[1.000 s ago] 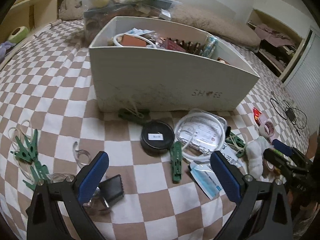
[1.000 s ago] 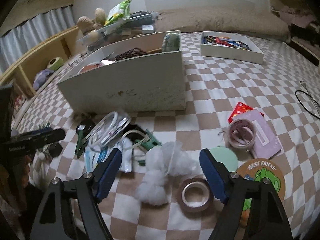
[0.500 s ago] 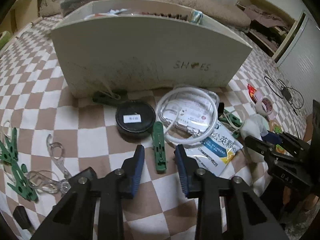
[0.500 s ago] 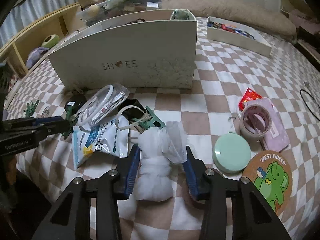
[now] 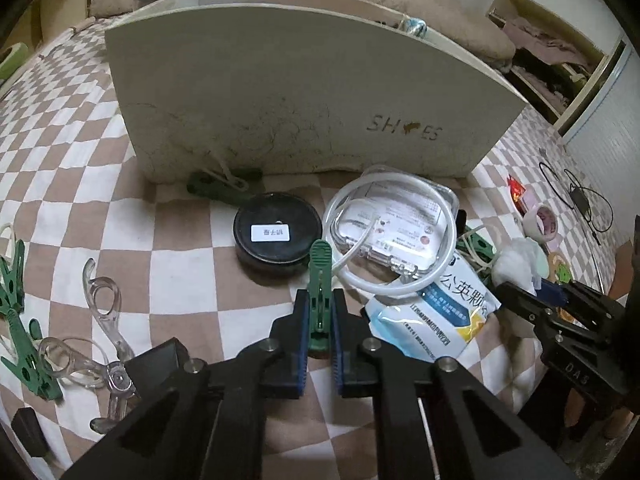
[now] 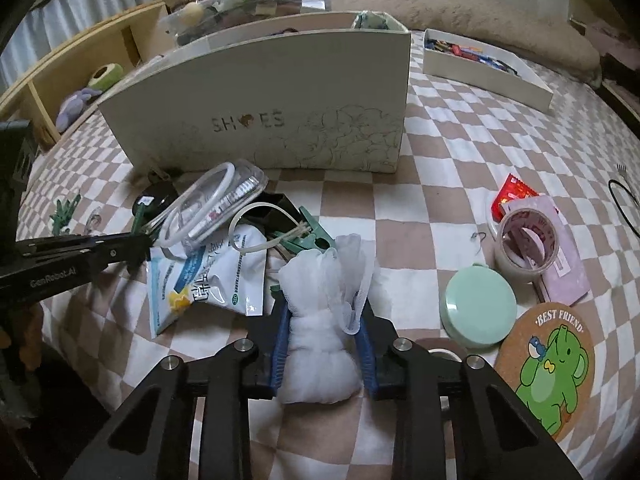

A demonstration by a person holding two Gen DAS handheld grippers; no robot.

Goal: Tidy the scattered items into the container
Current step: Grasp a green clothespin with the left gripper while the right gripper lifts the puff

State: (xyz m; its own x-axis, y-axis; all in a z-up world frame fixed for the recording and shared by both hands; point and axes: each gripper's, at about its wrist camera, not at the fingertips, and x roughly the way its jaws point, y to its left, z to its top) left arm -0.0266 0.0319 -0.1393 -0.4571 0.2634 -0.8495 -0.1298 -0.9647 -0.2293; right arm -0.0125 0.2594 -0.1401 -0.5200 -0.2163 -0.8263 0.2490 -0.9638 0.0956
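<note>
A white "SHOES" box [image 5: 304, 92], also in the right wrist view [image 6: 272, 112], stands on the checkered bed with items inside. My left gripper [image 5: 320, 320] is shut on a green clothespin [image 5: 320, 280] lying in front of a black round tin [image 5: 276, 236]. My right gripper [image 6: 324, 320] is shut on a white mesh bundle [image 6: 324, 320] resting on the bed. A coiled white tube in a clear case [image 5: 392, 232] and a blue-white sachet [image 5: 436, 316] lie between the two grippers.
Green clothespins [image 5: 20, 320] and clear plastic clips [image 5: 104, 320] lie at left. A tape roll [image 6: 528, 244], mint round case [image 6: 478, 306], elephant coaster [image 6: 546, 368] and pink card [image 6: 560, 264] lie at right. A shallow white tray [image 6: 488, 68] sits behind.
Both grippers moved forward and down and closed: the left onto the green clothespin, the right onto the white mesh bundle.
</note>
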